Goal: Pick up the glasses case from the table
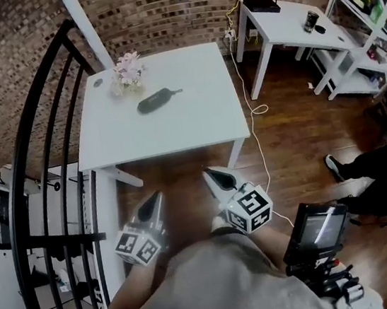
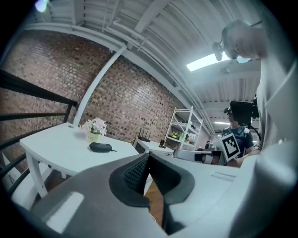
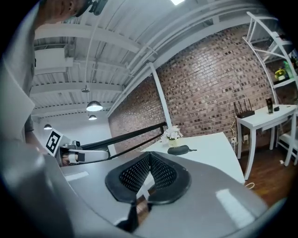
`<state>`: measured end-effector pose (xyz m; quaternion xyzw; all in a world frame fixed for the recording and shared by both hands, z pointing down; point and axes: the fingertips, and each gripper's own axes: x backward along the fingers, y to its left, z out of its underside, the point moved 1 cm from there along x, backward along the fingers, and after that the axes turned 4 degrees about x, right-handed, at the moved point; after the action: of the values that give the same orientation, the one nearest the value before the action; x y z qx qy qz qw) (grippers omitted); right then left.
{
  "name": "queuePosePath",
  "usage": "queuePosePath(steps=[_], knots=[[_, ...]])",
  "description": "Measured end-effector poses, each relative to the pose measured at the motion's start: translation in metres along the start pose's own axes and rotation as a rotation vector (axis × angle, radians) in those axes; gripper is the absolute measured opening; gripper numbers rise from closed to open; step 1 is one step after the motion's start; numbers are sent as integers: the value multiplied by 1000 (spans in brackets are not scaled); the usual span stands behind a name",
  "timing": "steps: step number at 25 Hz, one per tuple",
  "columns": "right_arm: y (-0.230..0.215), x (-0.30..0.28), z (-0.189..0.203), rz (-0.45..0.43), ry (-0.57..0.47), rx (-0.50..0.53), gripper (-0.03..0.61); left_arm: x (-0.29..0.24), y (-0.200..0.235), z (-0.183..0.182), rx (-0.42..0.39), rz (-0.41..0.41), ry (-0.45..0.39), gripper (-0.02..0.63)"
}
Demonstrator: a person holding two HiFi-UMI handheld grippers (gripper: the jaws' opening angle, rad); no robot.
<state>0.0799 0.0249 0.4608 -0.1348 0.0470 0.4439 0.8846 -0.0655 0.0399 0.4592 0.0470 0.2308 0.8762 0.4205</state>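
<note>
Mesh-padded left gripper (image 2: 148, 156) closed | right gripper (image 3: 150, 155) closed | oval dark glasses case (image 1: 159, 99)

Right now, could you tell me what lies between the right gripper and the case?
In the head view, only a strip of floor and bare table separate the right gripper from the case.

The left hand-held gripper (image 1: 152, 200) and the right hand-held gripper (image 1: 214, 177) are side by side, low and close to the person, both pointing forward and slightly downward, each with its jaws pressed together on nothing.
</note>
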Motion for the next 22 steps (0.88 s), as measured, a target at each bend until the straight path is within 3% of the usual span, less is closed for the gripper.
queuePosePath(steps=[11, 15, 18, 22], knots=[[-59, -72, -16, -26, 63, -19, 14, -66, 47, -29, 17, -40, 23, -8], [-65, -126, -26, -11, 91, -7, 14, -87, 94, -57, 41, -40, 30, -8], [-73, -174, -23, 11, 104, 17, 14, -108, 142, -61, 47, -10, 24, -8], [-89, -203, -17, 27, 133, 58, 14, -126, 169, -63, 52, 15, 20, -8]])
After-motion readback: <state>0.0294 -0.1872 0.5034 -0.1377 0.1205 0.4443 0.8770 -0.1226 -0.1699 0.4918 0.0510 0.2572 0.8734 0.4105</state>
